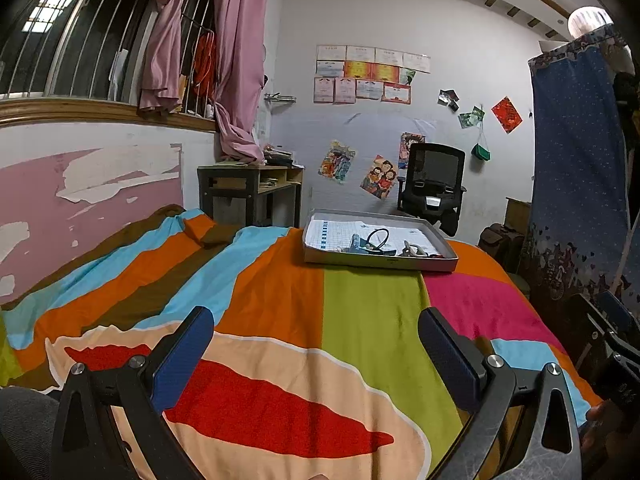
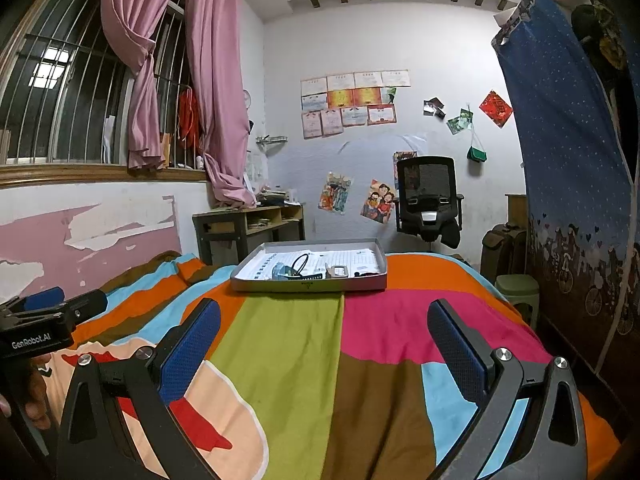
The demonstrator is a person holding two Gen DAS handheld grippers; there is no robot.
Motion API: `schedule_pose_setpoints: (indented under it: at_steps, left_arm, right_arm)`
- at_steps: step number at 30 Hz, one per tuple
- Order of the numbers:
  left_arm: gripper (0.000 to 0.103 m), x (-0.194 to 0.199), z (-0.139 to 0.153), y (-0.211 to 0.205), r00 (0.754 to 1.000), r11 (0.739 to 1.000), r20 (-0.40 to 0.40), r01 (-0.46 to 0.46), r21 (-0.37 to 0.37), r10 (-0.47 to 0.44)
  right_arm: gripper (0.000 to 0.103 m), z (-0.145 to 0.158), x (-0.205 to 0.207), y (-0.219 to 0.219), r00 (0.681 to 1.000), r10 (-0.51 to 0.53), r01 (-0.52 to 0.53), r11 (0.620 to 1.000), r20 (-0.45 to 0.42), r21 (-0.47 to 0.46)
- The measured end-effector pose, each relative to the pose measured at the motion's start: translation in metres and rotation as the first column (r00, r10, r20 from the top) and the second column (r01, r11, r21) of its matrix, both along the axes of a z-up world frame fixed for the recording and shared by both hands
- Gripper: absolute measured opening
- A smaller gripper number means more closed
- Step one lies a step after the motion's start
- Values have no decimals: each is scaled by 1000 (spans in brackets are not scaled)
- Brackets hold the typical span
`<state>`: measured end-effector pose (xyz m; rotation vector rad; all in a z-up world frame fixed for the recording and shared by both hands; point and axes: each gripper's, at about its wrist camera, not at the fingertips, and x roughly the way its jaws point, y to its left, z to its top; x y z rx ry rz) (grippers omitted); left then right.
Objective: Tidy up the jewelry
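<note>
Jewelry (image 1: 374,242) jumbled in grey tray (image 1: 380,261)

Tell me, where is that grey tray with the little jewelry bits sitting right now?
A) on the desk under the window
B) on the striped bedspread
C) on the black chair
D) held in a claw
B: the tray rests flat on the bedspread, ahead of both open, empty claws.

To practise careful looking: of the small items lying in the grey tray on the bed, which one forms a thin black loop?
The black ring-shaped band near the tray's middle; the neighbouring pieces are bluish or pale and chunkier.
</note>
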<state>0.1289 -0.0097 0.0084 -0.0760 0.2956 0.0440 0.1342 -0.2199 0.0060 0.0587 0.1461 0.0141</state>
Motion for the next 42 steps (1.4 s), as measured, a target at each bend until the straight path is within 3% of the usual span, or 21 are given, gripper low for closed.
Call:
schedule_pose_setpoints:
  at_steps: [42]
  left_arm:
    - [103, 1, -2, 5, 1000, 1000, 1, -2, -1, 2]
  right_arm:
    - [102, -4, 2, 11, 1000, -2, 2, 1000, -11, -7]
